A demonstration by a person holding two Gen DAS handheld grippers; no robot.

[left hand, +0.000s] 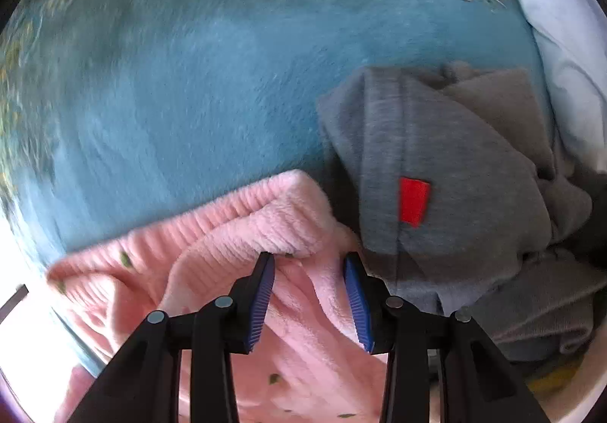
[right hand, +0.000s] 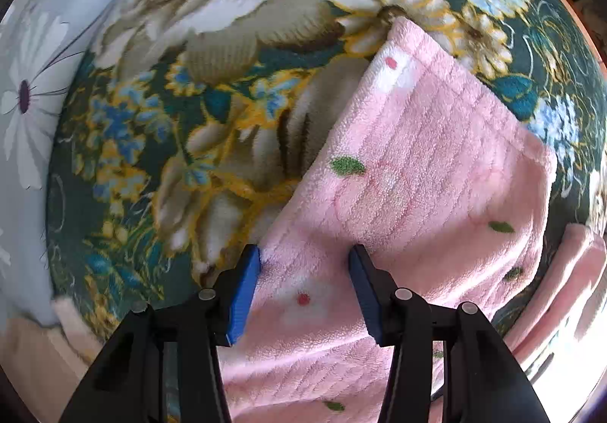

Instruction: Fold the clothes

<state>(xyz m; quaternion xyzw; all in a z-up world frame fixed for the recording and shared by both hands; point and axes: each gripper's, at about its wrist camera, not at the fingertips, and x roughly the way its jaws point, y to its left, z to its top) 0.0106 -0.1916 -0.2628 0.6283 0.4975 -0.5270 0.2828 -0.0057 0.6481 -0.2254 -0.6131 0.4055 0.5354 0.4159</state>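
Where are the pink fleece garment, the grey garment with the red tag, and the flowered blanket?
pink fleece garment [right hand: 436,157], right wrist view, middle of its flat panel.
grey garment [left hand: 455,165], left wrist view, main body beside the tag.
flowered blanket [right hand: 212,112], right wrist view, bare patterned area.

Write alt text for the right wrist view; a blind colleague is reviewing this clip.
The right gripper, black with blue pads, points down with its jaws apart over a fluffy pink fleece garment dotted with green leaves and red spots, the pads not pressing on it. The garment lies on a dark green floral plush blanket, with a pale blue daisy-print pillow at left.
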